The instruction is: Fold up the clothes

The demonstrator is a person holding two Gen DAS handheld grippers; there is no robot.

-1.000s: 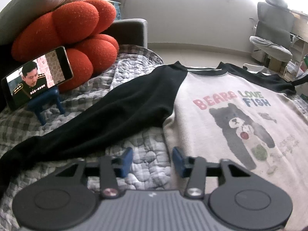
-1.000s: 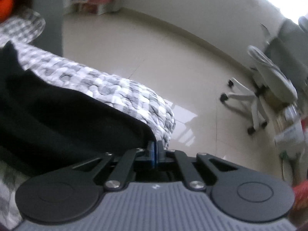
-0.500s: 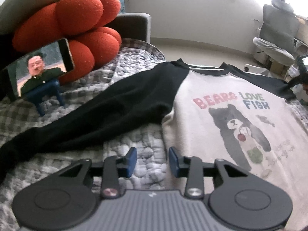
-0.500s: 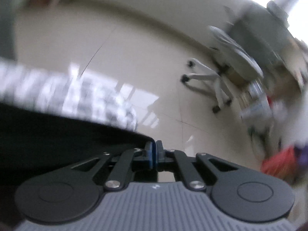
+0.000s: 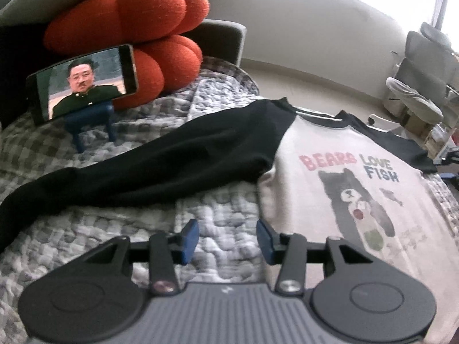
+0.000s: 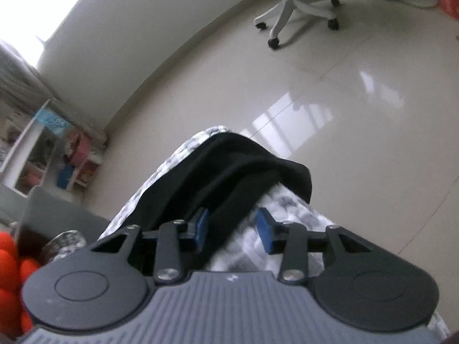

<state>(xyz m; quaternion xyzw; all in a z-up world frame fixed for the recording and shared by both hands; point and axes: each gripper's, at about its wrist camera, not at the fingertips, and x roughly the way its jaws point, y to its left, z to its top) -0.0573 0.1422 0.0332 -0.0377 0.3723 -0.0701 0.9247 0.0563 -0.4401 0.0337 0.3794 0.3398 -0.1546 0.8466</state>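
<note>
A raglan shirt point(image 5: 358, 189) lies face up on a quilted grey blanket point(image 5: 218, 229); its cream front carries a bear print, and its long black left sleeve point(image 5: 160, 169) stretches out to the left. My left gripper point(image 5: 227, 239) hovers open just above the blanket, beside the shirt's left hem edge, holding nothing. In the right wrist view, the other black sleeve point(image 6: 238, 175) lies bunched over the blanket's edge point(image 6: 289, 209). My right gripper point(image 6: 233, 230) is open, and a fold of that sleeve runs between its blue pads point(image 6: 265, 232) unclamped.
A phone point(image 5: 83, 86) playing video stands on a small blue stand point(image 5: 91, 120) before red-orange cushions point(image 5: 143, 28). A white office chair point(image 6: 292, 8) sits on the glossy tiled floor point(image 6: 344, 114) past the bed edge, and a shelf with toys point(image 6: 48, 154) stands at left.
My right gripper has opened and let go of the black sleeve, swinging its view leftward. The left gripper drifted slightly and stays open.
</note>
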